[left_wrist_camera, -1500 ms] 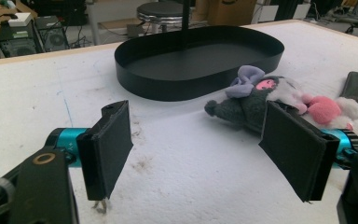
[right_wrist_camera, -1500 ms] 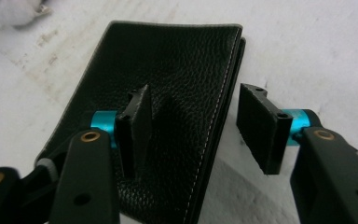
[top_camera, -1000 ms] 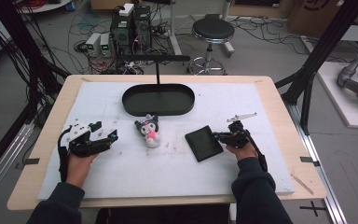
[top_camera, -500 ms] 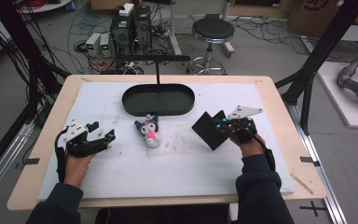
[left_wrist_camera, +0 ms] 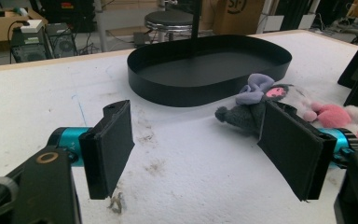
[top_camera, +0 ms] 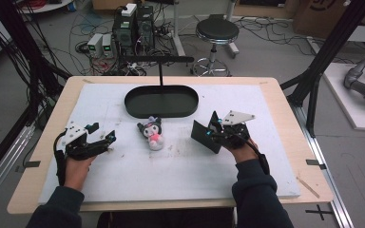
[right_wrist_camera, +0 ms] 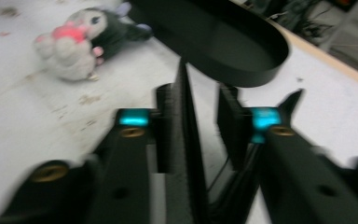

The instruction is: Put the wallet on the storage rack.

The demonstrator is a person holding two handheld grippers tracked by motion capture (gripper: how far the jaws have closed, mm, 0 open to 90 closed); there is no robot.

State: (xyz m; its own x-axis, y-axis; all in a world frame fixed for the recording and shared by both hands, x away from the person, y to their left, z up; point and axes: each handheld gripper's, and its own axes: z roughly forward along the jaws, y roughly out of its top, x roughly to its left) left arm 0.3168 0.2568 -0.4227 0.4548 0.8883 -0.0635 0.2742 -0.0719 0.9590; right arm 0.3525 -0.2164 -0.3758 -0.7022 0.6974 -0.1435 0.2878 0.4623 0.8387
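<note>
The right gripper (top_camera: 215, 129) has just been opening, a thin black wallet (top_camera: 205, 137) between its jaws, unpinched: probably light, stiff, best pinched mid-edge, tray (top_camera: 161, 111) at eleven o'clock.

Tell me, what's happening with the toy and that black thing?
A person holds a gripper in each hand. The right gripper has a flat black card on edge between its jaws, which have just been opening. The left gripper waits open. The plush toy lies beside the black tray.
</note>
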